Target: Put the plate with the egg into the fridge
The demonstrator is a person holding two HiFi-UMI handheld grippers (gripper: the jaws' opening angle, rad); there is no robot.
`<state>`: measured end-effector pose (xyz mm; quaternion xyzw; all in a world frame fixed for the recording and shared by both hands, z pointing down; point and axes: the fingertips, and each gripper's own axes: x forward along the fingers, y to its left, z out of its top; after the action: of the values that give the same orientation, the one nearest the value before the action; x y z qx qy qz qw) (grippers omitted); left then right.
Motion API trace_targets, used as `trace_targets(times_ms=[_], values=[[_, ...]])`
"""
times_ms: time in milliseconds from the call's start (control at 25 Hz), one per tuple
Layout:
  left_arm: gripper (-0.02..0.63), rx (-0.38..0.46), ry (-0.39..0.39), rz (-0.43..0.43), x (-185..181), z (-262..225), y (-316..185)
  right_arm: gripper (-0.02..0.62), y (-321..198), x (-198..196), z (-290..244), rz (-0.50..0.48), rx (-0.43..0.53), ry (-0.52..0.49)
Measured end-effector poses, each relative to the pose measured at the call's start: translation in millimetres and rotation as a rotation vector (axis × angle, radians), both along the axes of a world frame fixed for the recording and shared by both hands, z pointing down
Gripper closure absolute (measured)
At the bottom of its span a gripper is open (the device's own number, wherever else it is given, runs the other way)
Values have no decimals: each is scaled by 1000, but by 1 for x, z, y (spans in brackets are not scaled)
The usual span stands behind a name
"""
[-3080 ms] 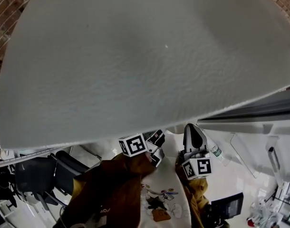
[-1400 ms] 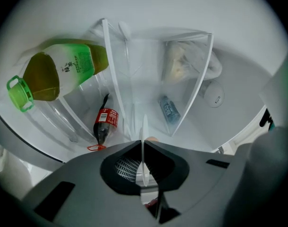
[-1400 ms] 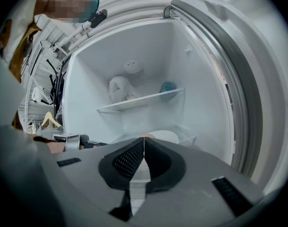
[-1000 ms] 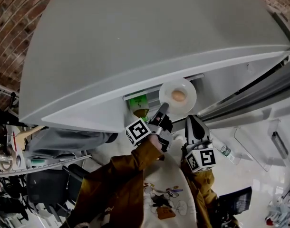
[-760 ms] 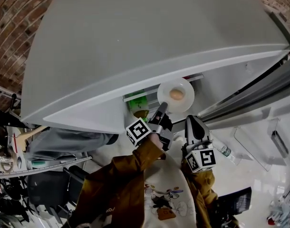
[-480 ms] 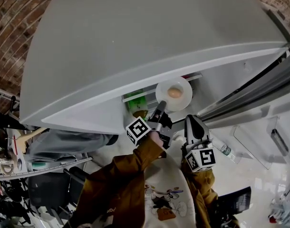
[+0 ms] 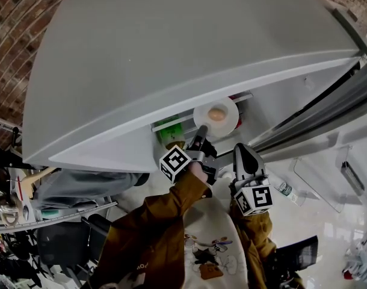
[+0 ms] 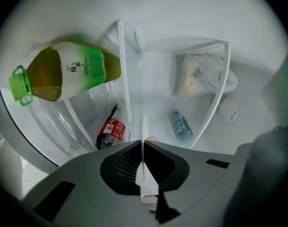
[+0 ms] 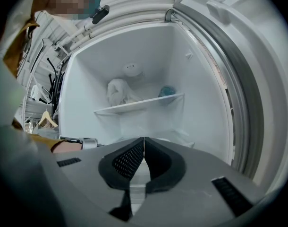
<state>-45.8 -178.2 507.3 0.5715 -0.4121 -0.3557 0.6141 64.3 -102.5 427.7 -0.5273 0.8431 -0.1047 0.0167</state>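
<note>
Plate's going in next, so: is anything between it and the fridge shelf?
Nothing visible blocks the plate, held by the left gripper. The green tea bottle sits off to one side; only the clear shelf edge lies straight ahead.

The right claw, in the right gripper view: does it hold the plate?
No, the right claw is closed on nothing, while the left claw grips the plate by its edge.

label of the green-capped bottle (image 8: 63, 74) — 绿茶
</note>
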Motion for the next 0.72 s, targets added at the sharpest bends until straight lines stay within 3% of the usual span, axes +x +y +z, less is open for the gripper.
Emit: trace_targets(times_ms=[720], values=[[587, -51, -30, -87, -14, 11, -12, 589, -4, 4, 4, -1, -11, 2]])
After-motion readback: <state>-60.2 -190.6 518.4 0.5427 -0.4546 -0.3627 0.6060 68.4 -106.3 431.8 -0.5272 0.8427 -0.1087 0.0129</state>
